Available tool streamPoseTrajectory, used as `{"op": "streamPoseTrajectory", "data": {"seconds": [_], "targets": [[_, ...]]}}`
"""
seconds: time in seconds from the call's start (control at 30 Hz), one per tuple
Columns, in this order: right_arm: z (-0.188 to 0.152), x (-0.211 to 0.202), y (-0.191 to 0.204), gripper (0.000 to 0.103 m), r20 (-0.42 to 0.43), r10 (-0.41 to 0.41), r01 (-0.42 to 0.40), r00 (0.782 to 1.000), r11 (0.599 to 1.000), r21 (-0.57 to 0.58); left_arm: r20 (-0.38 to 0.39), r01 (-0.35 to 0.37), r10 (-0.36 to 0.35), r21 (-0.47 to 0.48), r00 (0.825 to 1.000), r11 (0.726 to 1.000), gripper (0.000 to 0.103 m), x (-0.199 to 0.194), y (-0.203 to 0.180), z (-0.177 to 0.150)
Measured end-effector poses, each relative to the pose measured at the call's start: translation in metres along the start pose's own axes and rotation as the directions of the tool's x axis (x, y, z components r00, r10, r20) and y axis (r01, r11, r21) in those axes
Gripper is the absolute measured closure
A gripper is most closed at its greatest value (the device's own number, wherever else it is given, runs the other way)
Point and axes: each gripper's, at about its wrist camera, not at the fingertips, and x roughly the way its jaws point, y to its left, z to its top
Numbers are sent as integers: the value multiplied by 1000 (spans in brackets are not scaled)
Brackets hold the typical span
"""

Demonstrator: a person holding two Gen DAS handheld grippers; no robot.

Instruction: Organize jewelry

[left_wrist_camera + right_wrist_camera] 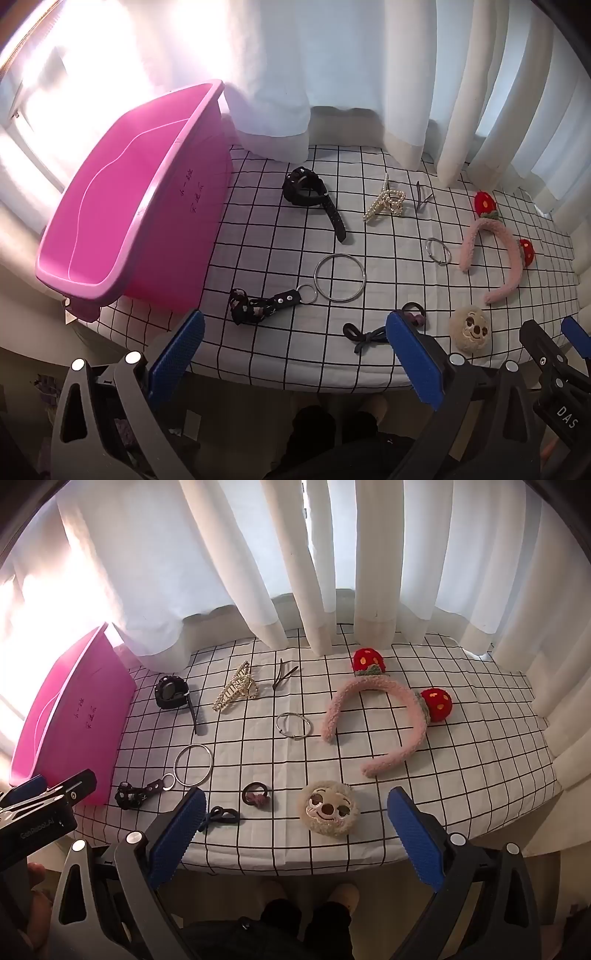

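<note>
Covering the table is one white cloth with a black grid point(461, 746), white curtains point(295, 572) hanging behind it. One pink tub point(122, 206) stands on the cloth's left end, open side up, handwriting on its side wall.

Jewelry count, biggest down:
- one fuzzy pink headband point(373, 720) with two red strawberry pompoms, right of centre
- one black wristwatch point(312, 195), strap trailing toward the near edge, just beside the tub
- one large silver ring point(340, 278) touching a small ring on one black patterned strap point(255, 308)
- one round plush face brooch point(328, 808) near the front edge
- one pearl claw clip point(384, 203)
- one thin silver bangle point(294, 725)
- one dark hairpin point(282, 677), far side
- two dark hair ties: one bow-shaped point(221, 818), one with a small purple bead point(256, 794)

Left gripper point(295, 360): blue pads spread wide, nothing between them, hovering at the front edge; strap and large ring lie just ahead of its gap.

Right gripper point(295, 840): likewise wide open and empty, the brooch just ahead between its fingers, the bow tie beside its left pad.
</note>
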Motion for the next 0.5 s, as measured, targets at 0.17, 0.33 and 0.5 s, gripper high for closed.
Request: {"op": "streamPoseTrajectory", "data": {"seconds": [0.17, 0.33, 0.5], "targets": [[0, 0, 0, 9, 1, -2, 2, 1000, 1000, 0, -1, 3, -3, 1, 1000, 1000, 6, 0, 0, 0], [-1, 0, 0, 9, 0, 1, -1, 1000, 1000, 1, 2, 0, 0, 2, 1000, 1000, 6, 0, 0, 0], [-4, 0, 3, 9, 2, 0, 0, 1000, 1000, 1, 3, 2, -2, 3, 1000, 1000, 6, 0, 0, 0]]}}
